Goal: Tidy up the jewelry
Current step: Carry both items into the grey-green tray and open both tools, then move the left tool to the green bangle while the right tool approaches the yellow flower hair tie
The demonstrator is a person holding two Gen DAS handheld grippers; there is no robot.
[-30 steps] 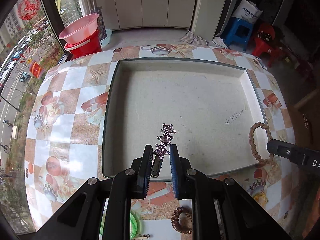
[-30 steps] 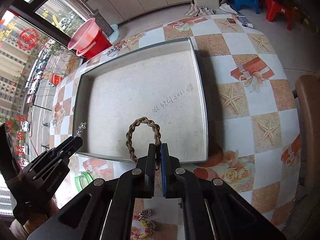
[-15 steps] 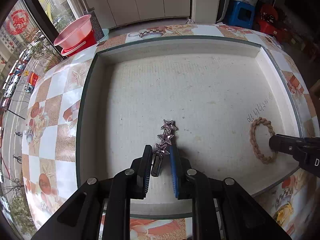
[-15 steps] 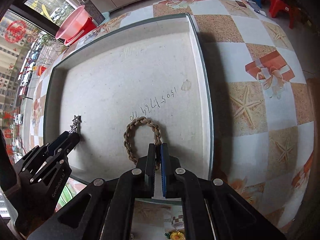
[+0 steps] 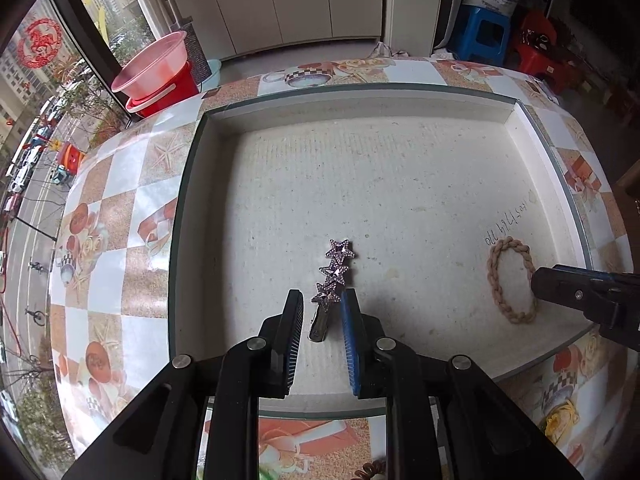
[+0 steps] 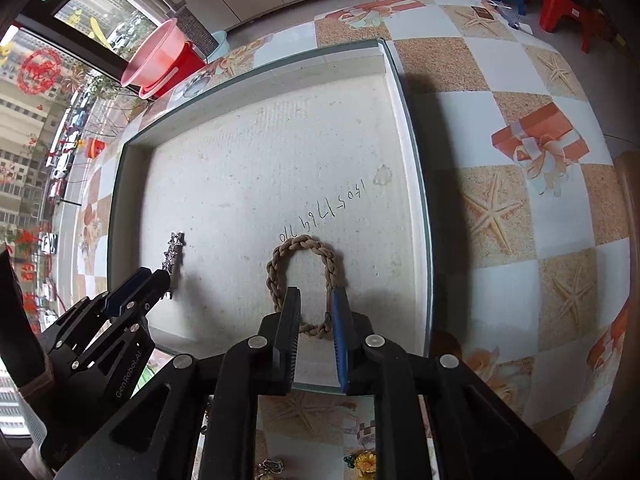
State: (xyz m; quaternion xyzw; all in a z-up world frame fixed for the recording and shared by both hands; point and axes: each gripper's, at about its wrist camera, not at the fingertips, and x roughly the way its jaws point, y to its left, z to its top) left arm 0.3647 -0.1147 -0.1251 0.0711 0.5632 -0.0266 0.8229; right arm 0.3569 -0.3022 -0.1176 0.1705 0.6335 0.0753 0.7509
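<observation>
Our star hair clip (image 5: 331,280) lies on the white tray (image 5: 400,184) floor, its metal end between our left gripper's (image 5: 320,300) parted fingers. Well to its right, the braided hair tie (image 6: 306,280) lies flat with our right gripper's (image 6: 316,300) fingers spread around its near end, on the patterned worktop (image 6: 520,208).

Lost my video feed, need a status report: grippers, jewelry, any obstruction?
Left gripper open, star hair clip lying between its fingers. Right gripper open over braided ring. Both pieces down in tray. Nothing blocking.
</observation>
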